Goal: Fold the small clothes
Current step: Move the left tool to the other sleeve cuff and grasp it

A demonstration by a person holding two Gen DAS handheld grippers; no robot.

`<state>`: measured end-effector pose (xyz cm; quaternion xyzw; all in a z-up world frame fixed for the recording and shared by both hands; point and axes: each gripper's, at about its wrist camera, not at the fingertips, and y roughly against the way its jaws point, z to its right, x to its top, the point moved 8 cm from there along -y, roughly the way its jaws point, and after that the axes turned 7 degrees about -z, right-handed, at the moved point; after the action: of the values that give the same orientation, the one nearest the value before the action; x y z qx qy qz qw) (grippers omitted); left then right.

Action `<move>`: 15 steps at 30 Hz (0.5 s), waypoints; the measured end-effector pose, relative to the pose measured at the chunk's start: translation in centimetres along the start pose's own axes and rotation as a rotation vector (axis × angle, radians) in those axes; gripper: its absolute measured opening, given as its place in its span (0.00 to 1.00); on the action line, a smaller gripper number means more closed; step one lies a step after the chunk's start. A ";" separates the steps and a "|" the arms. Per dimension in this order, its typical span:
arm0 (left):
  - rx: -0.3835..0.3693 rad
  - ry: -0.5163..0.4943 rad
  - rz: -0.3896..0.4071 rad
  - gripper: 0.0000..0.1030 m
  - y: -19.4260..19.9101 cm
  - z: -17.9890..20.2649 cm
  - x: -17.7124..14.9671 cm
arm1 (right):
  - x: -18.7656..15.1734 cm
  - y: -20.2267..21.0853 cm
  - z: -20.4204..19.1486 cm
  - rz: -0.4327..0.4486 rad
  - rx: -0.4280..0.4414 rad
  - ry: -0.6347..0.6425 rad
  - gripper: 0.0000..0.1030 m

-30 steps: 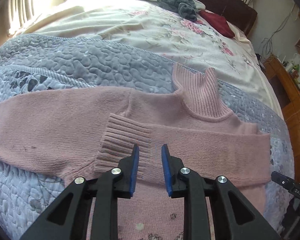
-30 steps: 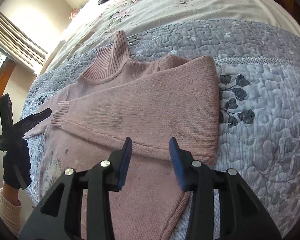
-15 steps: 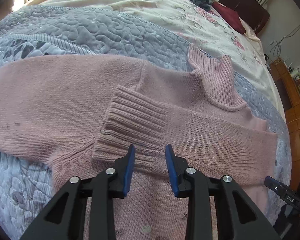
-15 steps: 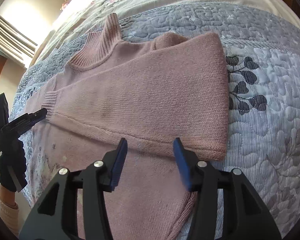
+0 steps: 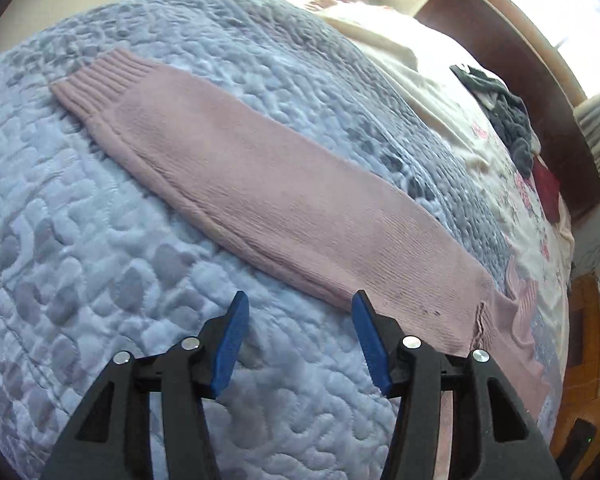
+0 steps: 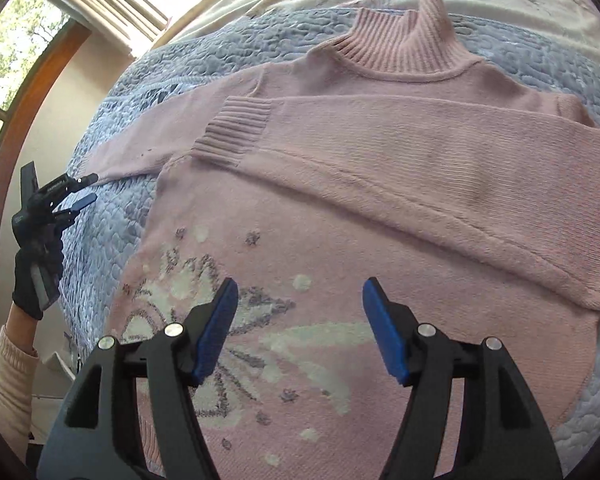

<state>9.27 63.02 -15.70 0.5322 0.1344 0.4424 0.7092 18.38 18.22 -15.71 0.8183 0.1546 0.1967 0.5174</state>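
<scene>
Quilted blue bedspread [image 6: 148,92]: work surface, bearing the garment spread flat, presumably so that folds can be laid cleanly.

Pink sweater [image 6: 380,208]: front up, collar away from the right camera, snowflake pattern toward it. Probably midway through the fold, with one sleeve in and one still out.

Folded sleeve [image 6: 420,140]: laid across the chest, ribbed cuff [image 6: 236,132] ending near the opposite armhole; likely placed first to narrow the garment.

Outstretched sleeve [image 5: 268,184]: flat on the bedspread, extending away from the body, own cuff [image 5: 100,80] at the far end; judged the next part to fold in.

Right gripper [image 6: 300,332]: jaws spread wide, empty, hovering over the patterned chest. Half a second earlier, narrower gap and aimed at the folded sleeve's lower edge.

Left gripper [image 5: 296,340]: jaws wide apart, holding nothing, poised just beside the outstretched sleeve's near edge close to the armpit; seen in the right view [image 6: 80,190] held by a gloved hand [image 6: 36,272]. Previously narrowly open over the folded cuff; now swung outward toward the unfolded sleeve.
</scene>
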 end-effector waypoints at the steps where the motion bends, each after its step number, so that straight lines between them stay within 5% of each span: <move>1: -0.004 0.038 0.017 0.52 0.3 -1.5 0.9 | -0.1 -0.7 -1.0 -0.012 -0.002 0.022 0.63; 6: -0.060 0.174 0.091 0.52 0.8 -6.2 5.1 | 0.4 -3.2 -4.0 -0.037 -0.032 0.087 0.63; 15: -0.071 0.194 0.148 0.51 -0.1 -8.6 8.6 | 0.6 -5.2 -3.1 -0.060 -0.052 0.059 0.63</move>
<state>8.63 75.11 -16.81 0.4701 0.1469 0.5472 0.6767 17.13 23.08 -19.10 0.7934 0.1891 0.2092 0.5395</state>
